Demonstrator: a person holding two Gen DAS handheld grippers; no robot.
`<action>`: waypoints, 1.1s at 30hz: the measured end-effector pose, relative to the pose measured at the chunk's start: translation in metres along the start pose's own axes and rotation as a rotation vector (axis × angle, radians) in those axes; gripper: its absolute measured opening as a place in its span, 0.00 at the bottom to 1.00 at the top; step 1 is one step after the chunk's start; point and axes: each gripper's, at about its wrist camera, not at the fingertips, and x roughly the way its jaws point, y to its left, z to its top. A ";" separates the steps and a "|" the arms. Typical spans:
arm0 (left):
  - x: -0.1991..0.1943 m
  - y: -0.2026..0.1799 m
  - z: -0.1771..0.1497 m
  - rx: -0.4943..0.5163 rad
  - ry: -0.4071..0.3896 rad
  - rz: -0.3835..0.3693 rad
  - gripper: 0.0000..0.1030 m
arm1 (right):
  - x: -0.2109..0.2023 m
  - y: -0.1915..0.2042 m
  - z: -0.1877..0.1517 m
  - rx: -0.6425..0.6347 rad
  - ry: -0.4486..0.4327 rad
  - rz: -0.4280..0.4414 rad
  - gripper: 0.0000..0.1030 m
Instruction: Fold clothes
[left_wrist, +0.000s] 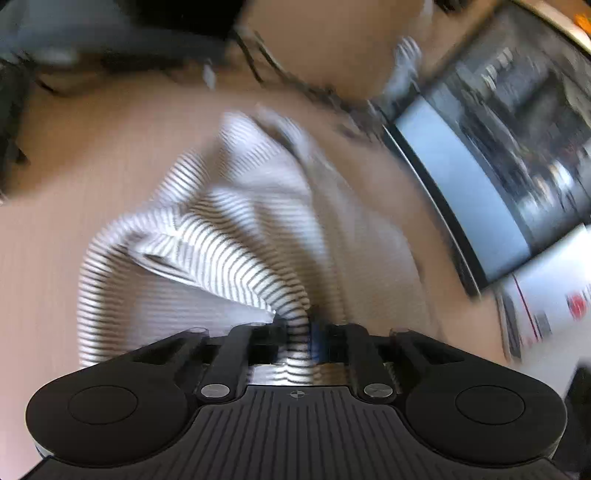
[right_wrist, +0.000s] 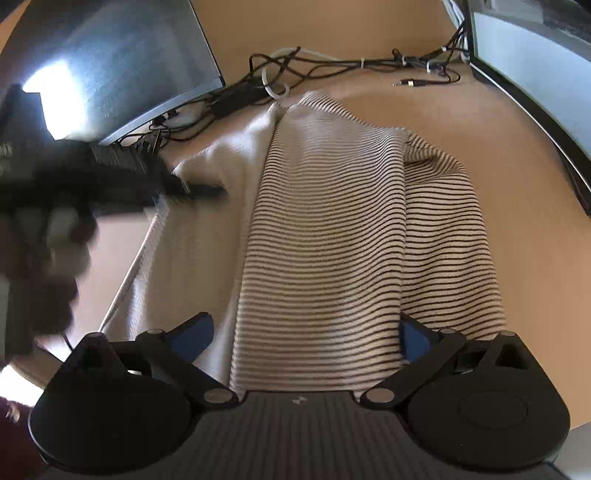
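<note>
Soft daylight fills both views. The left wrist view is heavily motion-blurred, smearing the striped white-and-black knit garment and the dark monitor. The right wrist view is sharper, with white glare on the black angled screen. Fisheye distortion bends the tan wooden surface at the edges.

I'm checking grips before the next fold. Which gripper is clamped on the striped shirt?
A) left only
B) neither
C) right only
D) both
A: the left gripper is shut on a bunched bit of the shirt, while the right gripper stands open around the fabric.
</note>
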 end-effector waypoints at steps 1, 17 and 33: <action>-0.014 0.008 0.010 -0.045 -0.067 0.007 0.12 | 0.000 -0.002 0.002 -0.014 0.013 -0.006 0.96; -0.095 0.162 0.015 -0.520 -0.169 0.068 0.92 | 0.005 0.023 0.079 -0.263 -0.106 -0.196 0.49; -0.043 -0.004 -0.034 0.247 -0.295 0.140 0.99 | 0.061 0.075 0.128 -0.921 -0.224 -0.436 0.07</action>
